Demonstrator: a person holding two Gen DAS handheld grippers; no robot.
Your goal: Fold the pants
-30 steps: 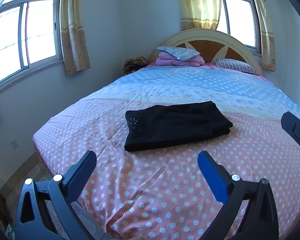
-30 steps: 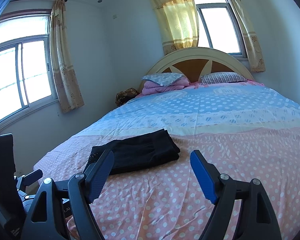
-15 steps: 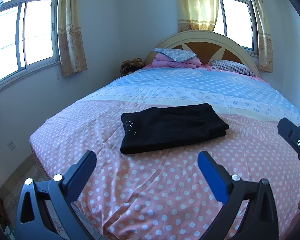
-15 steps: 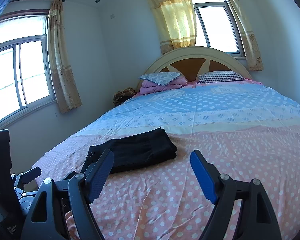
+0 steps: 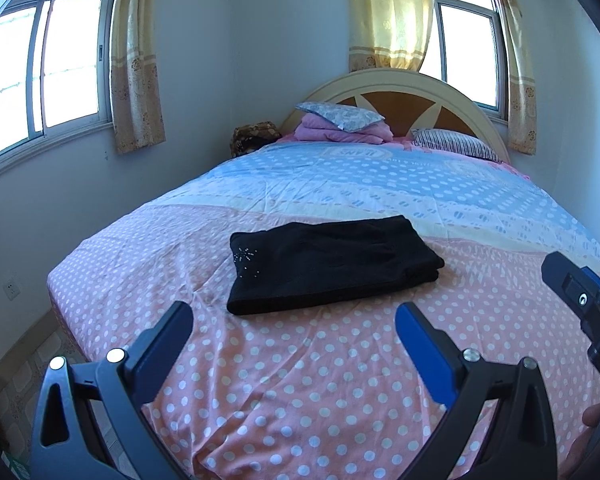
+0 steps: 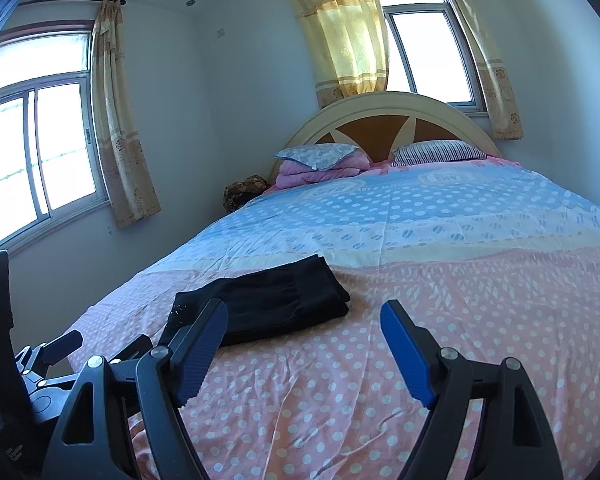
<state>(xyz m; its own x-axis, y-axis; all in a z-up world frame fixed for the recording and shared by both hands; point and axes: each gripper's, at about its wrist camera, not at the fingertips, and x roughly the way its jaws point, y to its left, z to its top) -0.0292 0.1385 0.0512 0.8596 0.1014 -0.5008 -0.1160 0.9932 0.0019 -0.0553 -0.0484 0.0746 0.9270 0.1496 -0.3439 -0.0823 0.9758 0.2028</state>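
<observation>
The black pants (image 5: 328, 264) lie folded in a flat rectangle on the pink polka-dot bedspread (image 5: 300, 380), with a small sparkly motif near their left end. They also show in the right wrist view (image 6: 268, 304), left of centre. My left gripper (image 5: 294, 328) is open and empty, held above the bed's near end, short of the pants. My right gripper (image 6: 304, 320) is open and empty, to the right of the pants. Part of the right gripper shows at the right edge of the left wrist view (image 5: 580, 300).
The bed fills the room up to a rounded headboard (image 5: 404, 92) with pillows (image 5: 340, 116) and a folded pink blanket (image 5: 340, 132). Windows with yellow curtains (image 5: 384, 16) stand behind and to the left. Floor shows beyond the bed's left corner (image 5: 28, 368).
Both grippers have drawn back and tilted up a little, so the pants sit slightly lower and farther in view. The pants have not moved. Both grippers stay open.
</observation>
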